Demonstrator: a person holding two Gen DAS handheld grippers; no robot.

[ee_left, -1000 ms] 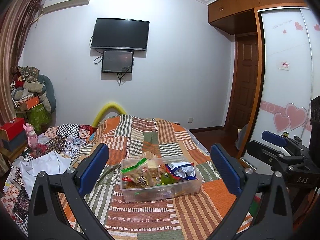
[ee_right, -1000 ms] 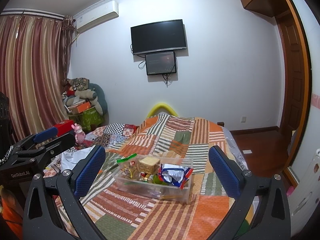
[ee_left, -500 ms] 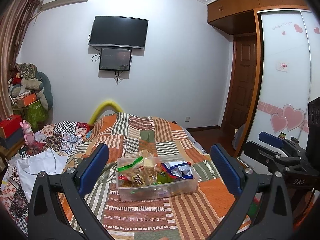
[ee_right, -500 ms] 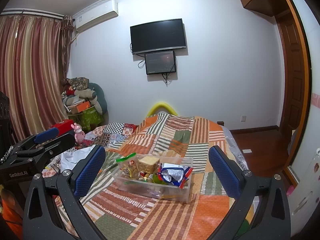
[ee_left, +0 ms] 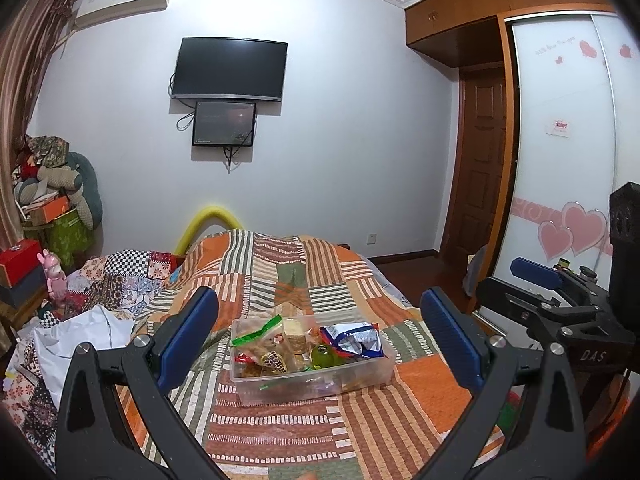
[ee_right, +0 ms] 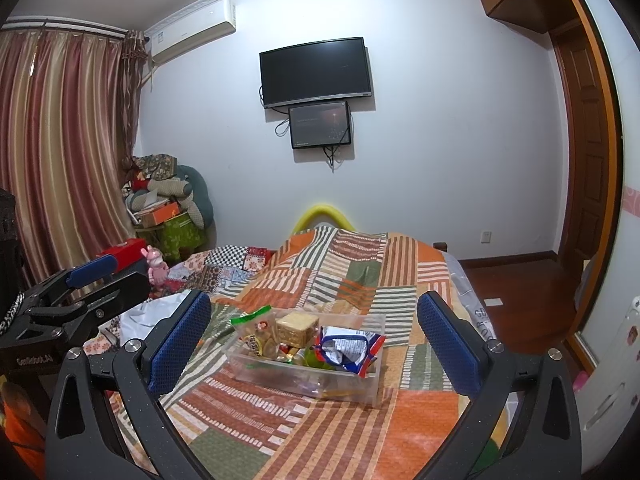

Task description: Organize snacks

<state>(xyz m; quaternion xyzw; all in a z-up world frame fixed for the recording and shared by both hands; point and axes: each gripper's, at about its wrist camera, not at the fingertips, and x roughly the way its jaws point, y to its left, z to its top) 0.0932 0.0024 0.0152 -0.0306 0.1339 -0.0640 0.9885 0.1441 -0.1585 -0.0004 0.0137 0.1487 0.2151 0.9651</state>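
The clear snack bin (ee_left: 316, 376) sits on the patchwork quilt (ee_left: 280, 432) in the middle of the bed, its long axis running left to right across my view; inside it a blue-and-white crinkled packet (ee_left: 352, 340) lies at the right end, a green-topped biscuit bag (ee_left: 264, 344) at the left; my left gripper (ee_left: 320, 344) hangs near it, fingers wide apart and empty; my right gripper (ee_right: 316, 344) likewise, spread wide, holding nothing.

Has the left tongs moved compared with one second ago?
Yes. In the left wrist view the television sits a little higher than before and the snack box a little lower and nearer, so the left tongs tipped slightly forward.
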